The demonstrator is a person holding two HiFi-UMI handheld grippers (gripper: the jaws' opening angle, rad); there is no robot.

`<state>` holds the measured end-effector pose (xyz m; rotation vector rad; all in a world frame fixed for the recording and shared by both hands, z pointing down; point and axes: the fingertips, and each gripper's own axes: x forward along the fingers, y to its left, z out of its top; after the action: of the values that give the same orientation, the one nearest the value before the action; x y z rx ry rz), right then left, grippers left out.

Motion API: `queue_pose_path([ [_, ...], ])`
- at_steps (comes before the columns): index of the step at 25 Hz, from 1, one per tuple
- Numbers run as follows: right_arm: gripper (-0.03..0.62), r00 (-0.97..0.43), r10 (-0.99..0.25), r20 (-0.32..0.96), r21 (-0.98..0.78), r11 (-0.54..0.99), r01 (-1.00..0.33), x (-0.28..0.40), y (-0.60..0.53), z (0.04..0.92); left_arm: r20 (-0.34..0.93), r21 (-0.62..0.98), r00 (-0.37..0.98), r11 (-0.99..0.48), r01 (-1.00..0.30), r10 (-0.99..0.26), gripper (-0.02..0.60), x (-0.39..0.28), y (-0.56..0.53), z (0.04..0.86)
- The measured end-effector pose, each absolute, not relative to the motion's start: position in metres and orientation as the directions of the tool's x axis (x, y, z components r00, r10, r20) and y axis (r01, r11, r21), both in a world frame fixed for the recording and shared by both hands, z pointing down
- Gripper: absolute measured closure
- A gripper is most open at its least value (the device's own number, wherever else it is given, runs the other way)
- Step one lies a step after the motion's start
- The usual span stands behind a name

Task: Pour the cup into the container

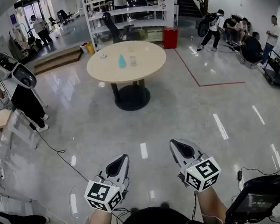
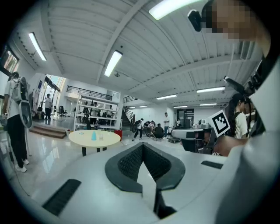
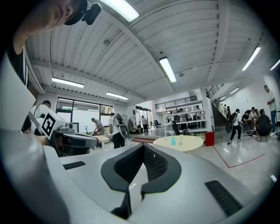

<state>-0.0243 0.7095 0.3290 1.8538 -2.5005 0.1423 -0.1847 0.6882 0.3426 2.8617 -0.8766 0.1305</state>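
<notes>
Table (image 1: pixel 150 65): round, cream, black pedestal | on top: blue cup (image 1: pixel 122 61) just beside clear container (image 1: pixel 133 60), mid-table; small pale item (image 1: pixel 103 56) near left edge | stands on: glossy grey floor (image 1: pixel 180 112)

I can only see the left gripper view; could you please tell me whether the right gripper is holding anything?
Observer: No, the right gripper has its jaws together with nothing between them.
Operator: Thank you. Which way is it pointing?
Observer: In the head view it sits beside the left gripper, and both point toward the round table.
Operator: Is anything marked on the floor near that table?
Observer: Yes, a red line runs along the floor to the table's right.
</notes>
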Motion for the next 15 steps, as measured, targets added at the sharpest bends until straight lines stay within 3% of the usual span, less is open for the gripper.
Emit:
queue_pose_path([
  [15, 0.588, -0.289, -0.953, 0.094, -0.032, 0.287, -0.957, -0.058, 0.714, 0.322, 0.085, 0.155, 0.828, -0.813, -0.561, -0.554, 0.581, -0.213, 0.687, 0.34],
])
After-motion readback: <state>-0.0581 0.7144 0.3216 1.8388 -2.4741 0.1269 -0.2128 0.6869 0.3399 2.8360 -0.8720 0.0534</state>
